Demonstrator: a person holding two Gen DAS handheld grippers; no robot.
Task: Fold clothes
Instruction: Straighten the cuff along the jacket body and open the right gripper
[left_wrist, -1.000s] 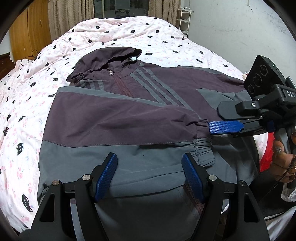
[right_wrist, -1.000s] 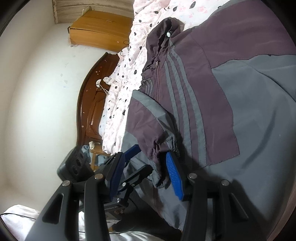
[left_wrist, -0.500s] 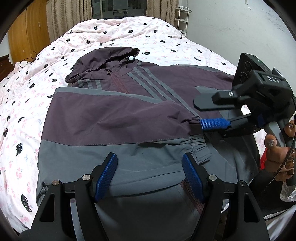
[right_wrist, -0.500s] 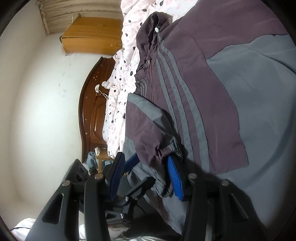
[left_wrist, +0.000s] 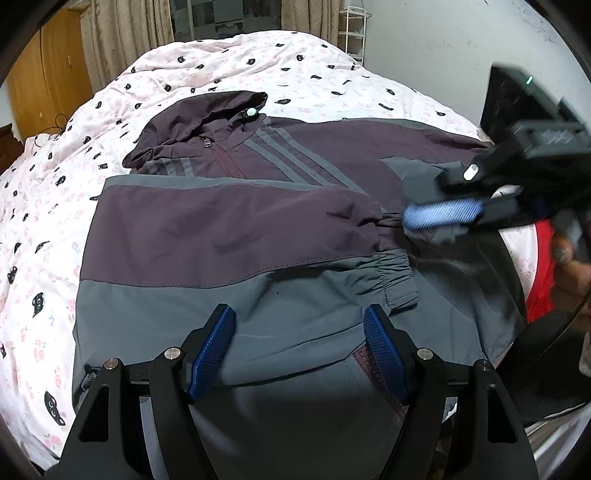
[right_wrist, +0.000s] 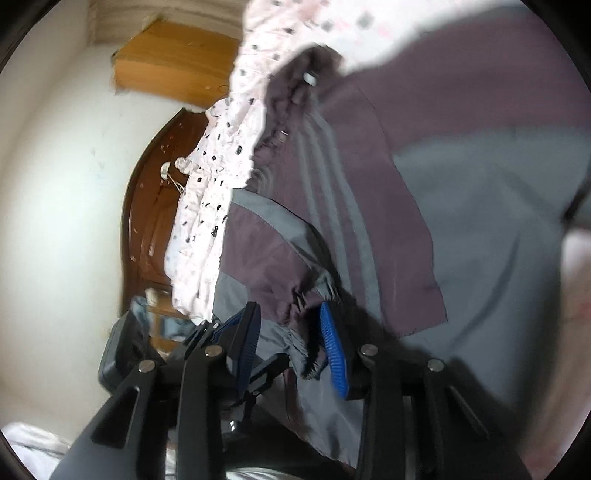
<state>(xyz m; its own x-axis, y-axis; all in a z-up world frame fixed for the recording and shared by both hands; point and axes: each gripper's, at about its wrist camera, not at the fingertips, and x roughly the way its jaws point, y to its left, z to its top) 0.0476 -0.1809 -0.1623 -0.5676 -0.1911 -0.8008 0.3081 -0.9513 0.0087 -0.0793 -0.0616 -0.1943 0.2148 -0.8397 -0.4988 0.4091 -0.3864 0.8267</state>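
Note:
A purple and grey hooded jacket (left_wrist: 236, 236) lies flat on the bed, front up, with its left sleeve folded across the chest. The sleeve's elastic cuff (left_wrist: 397, 275) lies near the jacket's right side. My left gripper (left_wrist: 301, 345) is open and empty, hovering over the jacket's grey hem. My right gripper (right_wrist: 290, 332) is open, its blue pads on either side of the cuff (right_wrist: 310, 299), which lies loose between them. The right gripper also shows in the left wrist view (left_wrist: 439, 216), blurred, just right of the cuff.
The bed's pink quilt with black cat prints (left_wrist: 44, 206) surrounds the jacket. A wooden headboard (right_wrist: 147, 206) and wardrobe (right_wrist: 173, 70) stand to the left, a white wall (left_wrist: 443, 55) to the right. The person's hand (left_wrist: 569, 266) and something red (left_wrist: 541, 273) are at the right edge.
The right gripper has swung and lifted, blurring both views, and drawn back slightly from the cuff. The sleeve stays folded across the chest. The left gripper has barely moved.

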